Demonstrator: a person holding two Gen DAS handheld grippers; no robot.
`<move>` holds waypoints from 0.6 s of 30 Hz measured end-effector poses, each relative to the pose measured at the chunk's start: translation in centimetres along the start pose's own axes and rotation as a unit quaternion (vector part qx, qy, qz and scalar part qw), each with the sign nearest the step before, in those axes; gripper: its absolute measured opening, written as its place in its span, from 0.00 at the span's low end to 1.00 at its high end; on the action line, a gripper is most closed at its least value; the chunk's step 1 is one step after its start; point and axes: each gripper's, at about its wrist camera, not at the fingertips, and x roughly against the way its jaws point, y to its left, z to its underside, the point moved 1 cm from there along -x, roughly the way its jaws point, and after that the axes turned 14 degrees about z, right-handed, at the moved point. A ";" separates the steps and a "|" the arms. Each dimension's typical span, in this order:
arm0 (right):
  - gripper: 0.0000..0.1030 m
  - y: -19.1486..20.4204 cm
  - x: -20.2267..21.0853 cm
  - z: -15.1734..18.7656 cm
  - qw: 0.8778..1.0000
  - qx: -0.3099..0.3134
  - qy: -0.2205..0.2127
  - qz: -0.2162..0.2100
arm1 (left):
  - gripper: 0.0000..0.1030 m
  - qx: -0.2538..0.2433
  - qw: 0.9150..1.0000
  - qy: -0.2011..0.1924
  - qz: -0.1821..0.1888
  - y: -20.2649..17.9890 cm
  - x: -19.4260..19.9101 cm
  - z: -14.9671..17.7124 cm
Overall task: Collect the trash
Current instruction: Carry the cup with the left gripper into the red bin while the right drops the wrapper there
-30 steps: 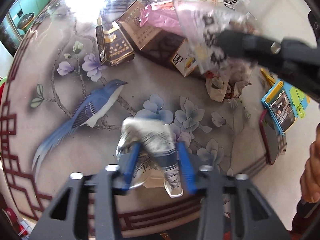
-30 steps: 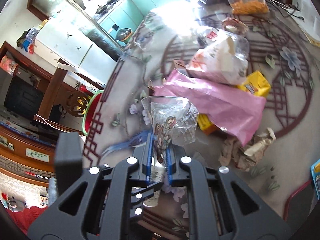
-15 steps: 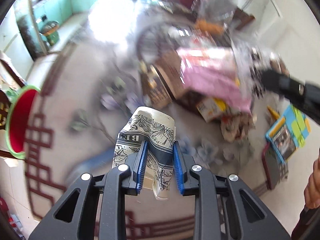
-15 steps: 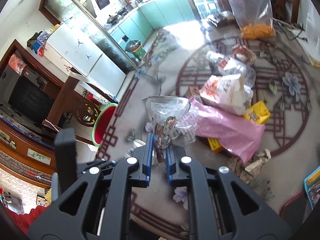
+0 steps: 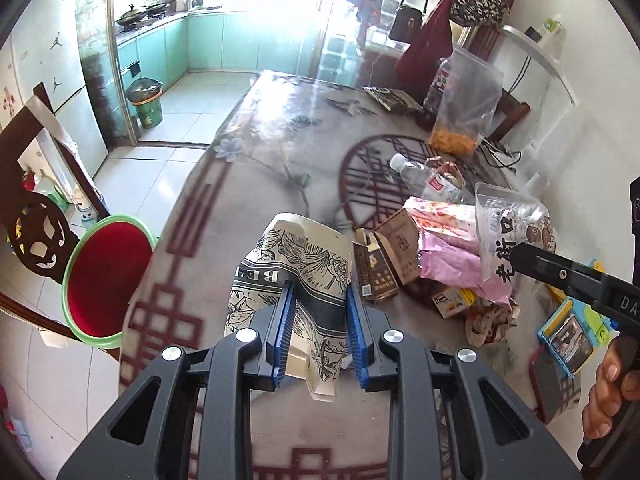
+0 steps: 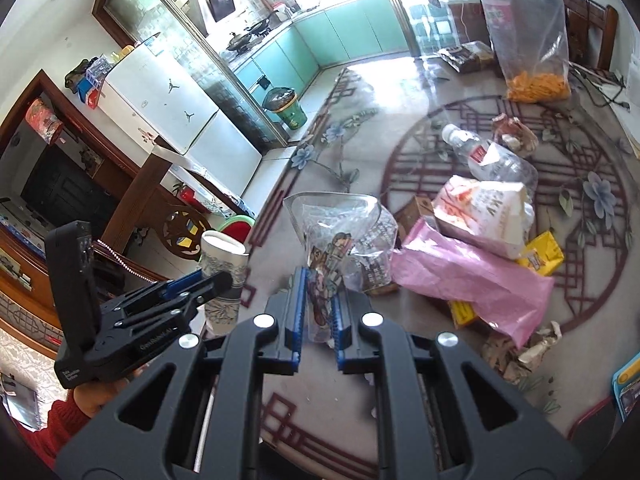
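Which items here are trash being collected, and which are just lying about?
Job:
- crushed floral-print paper cup, clamped in the left gripper
- clear printed plastic bag, clamped in the right gripper
- pink plastic bag
- crumpled brown paper
- empty clear plastic bottle

Lying about:
- zip bag of orange snacks
- blue toy phone

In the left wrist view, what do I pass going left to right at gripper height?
Red basin with green rim → crushed paper cup in the left gripper → brown carton → pink plastic bag → blue phone-like toy.
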 end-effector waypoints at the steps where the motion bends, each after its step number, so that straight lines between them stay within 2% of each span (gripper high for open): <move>1: 0.12 0.4 0.0 -0.1 1.000 -0.001 -0.003 0.002 | 0.22 0.000 1.000 -0.001 0.002 0.6 0.2 -0.2; 18: 0.12 7.3 -3.5 -0.1 0.997 -0.044 -0.005 0.061 | 0.22 -0.026 0.999 0.022 0.035 9.5 2.1 -2.0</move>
